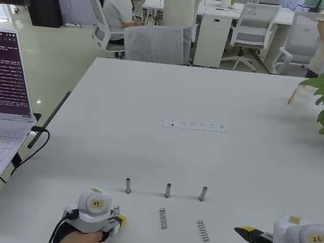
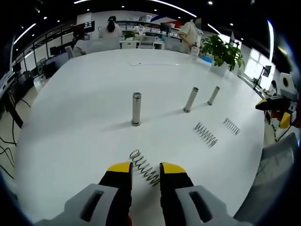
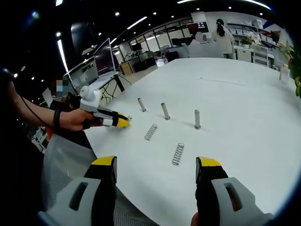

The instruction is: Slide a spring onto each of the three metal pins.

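Observation:
Three metal pins stand upright in a row on the white table: left pin (image 1: 128,186), middle pin (image 1: 167,190), right pin (image 1: 203,193). All three are bare. One spring (image 2: 144,167) lies flat between the fingertips of my left gripper (image 2: 146,168), whose jaws are narrowly open around it, just short of the left pin (image 2: 136,108). Two more springs (image 1: 163,217) (image 1: 203,230) lie in front of the middle and right pins. My right gripper (image 3: 156,163) hangs wide open at the table's near edge, with the nearest spring (image 3: 178,153) just ahead of it.
A white power strip (image 1: 195,125) lies mid-table beyond the pins. A laptop (image 1: 12,81) with a black cable (image 1: 35,147) sits at the left edge. Plant leaves (image 1: 316,96) are at the right. Office chairs (image 1: 152,43) stand behind the far edge.

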A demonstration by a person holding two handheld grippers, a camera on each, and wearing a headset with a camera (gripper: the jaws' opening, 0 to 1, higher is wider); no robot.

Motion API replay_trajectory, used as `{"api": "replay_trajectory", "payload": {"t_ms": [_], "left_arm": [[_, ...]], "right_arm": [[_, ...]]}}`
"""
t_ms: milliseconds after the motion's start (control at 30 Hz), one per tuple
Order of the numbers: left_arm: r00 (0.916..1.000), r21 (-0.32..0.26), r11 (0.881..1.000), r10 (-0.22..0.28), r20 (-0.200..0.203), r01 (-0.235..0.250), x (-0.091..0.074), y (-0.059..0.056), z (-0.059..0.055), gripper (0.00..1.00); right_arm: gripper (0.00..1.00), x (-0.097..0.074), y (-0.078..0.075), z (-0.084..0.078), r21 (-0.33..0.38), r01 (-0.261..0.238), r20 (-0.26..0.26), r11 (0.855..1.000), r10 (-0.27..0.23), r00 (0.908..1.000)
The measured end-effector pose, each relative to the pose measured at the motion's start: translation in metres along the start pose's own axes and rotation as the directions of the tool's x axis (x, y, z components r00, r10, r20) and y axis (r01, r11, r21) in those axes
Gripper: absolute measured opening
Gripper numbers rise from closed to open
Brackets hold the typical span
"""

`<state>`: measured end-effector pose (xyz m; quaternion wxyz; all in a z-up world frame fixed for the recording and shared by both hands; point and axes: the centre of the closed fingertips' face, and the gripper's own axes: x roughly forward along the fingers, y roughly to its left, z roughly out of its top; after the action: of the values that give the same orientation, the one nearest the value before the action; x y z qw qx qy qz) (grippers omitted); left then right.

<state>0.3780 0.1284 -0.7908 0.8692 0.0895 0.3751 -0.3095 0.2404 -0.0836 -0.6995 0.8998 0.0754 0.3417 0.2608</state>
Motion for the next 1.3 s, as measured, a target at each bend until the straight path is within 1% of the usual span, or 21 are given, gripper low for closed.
{"api": "replay_trajectory", "payload": {"t_ms": [100,133,167,233,267,367,500,600,800,1000,1200,1300], "left_arm": [[0.9999,0.018,1.000,0.008,-0.010,-0.008,-0.001,0.002,-0.001,0.11],[0.9999,0.018,1.000,0.008,-0.011,-0.008,-0.001,0.003,-0.001,0.10],[0.9998,0.015,1.000,0.011,-0.015,-0.011,-0.002,0.004,-0.002,0.06],[0.9996,0.017,1.000,0.017,-0.021,-0.016,-0.004,0.007,-0.003,0.03],[0.9993,0.015,1.000,0.022,-0.030,-0.021,-0.006,0.009,-0.005,0.03],[0.9986,0.030,0.999,0.036,-0.037,-0.035,-0.009,0.014,-0.008,0.03],[0.9984,0.037,0.999,0.030,-0.048,-0.028,-0.013,0.015,-0.010,0.03],[0.9984,0.021,1.000,0.016,-0.055,-0.015,-0.015,0.014,-0.013,0.02],[0.9981,0.035,0.999,-0.001,-0.062,0.003,-0.020,0.011,-0.017,0.02],[0.9983,0.047,0.999,-0.012,-0.057,0.014,-0.026,0.010,-0.018,0.02],[0.9988,0.062,0.998,-0.024,-0.042,0.026,-0.033,0.007,-0.012,0.02],[0.9986,0.088,0.995,-0.041,-0.033,0.044,-0.037,0.003,-0.008,0.02]], "right_arm": [[0.67,0.002,0.001,0.003,0.001,-0.002,0.007,1.000,0.002,1.0000],[0.67,0.002,0.003,0.004,0.000,-0.004,0.010,1.000,0.004,0.9999],[0.67,0.003,0.004,0.004,-0.002,-0.007,0.010,1.000,0.007,0.9999],[0.67,0.004,0.005,0.005,-0.008,-0.011,0.008,1.000,0.011,0.9999],[0.67,0.005,0.005,0.004,-0.010,-0.013,0.005,1.000,0.013,0.9999],[0.67,0.005,0.006,0.003,-0.010,-0.015,0.002,1.000,0.015,0.9999],[0.67,0.005,0.006,0.001,-0.008,-0.015,0.002,1.000,0.015,0.9999],[0.67,0.005,0.007,0.001,-0.007,-0.015,0.003,1.000,0.015,0.9999],[0.67,0.005,0.007,0.001,-0.004,-0.015,0.007,1.000,0.015,0.9999],[0.67,0.003,0.007,0.000,-0.002,-0.014,0.007,1.000,0.014,0.9999],[0.67,0.005,0.009,-0.001,-0.004,-0.018,0.002,1.000,0.018,0.9998],[0.67,0.007,0.011,0.001,-0.009,-0.024,0.001,1.000,0.024,0.9997]]}}
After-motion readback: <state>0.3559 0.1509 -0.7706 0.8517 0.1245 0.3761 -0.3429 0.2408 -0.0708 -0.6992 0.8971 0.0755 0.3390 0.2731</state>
